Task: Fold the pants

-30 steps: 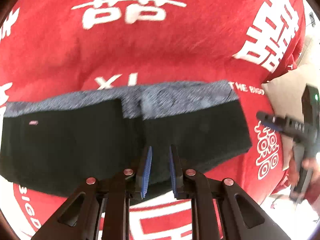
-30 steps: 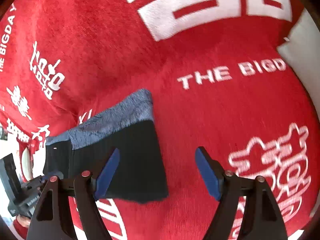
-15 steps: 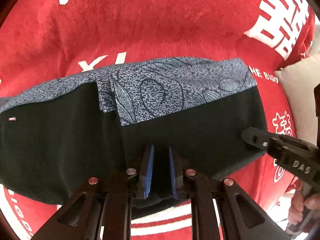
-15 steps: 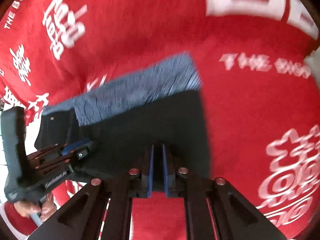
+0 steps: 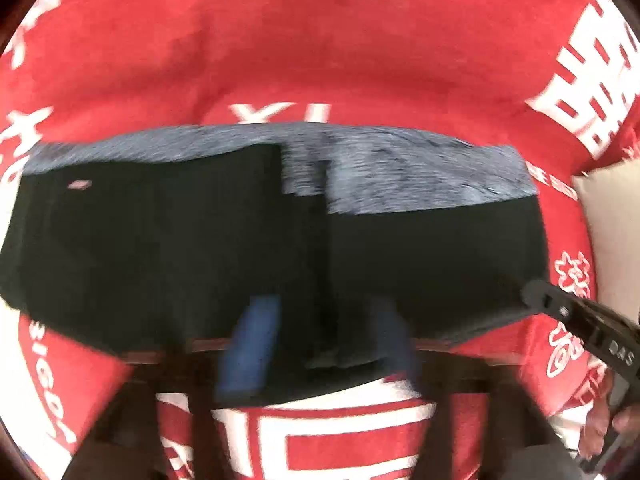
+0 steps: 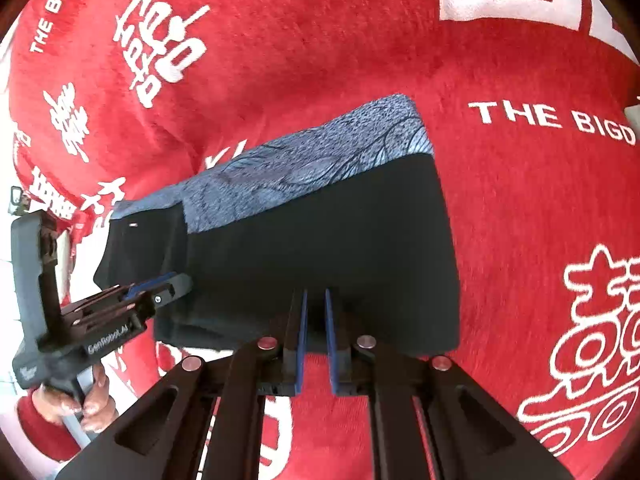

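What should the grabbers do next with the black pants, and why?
Probably lift the near edge and carry it toward the blue-grey band. The right gripper is shut on the near edge of the pants. The left gripper has just been opening, edge between its blurred pads, so it likely needs to pinch again first.

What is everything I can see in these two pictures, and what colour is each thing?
pants: one pair, black with a grey patterned band, lying folded on the blanket.
blanket: one, red with white characters and lettering, spread under everything.
cushion: one, pale cream, at the blanket's edge.
left hand-held gripper: one, black with blue pads, jaws just opened wide over the pants' near edge.
right hand-held gripper: one, black with blue pads, shut on the pants' near edge.
hand: red sleeve, holding the left hand-held gripper's handle.
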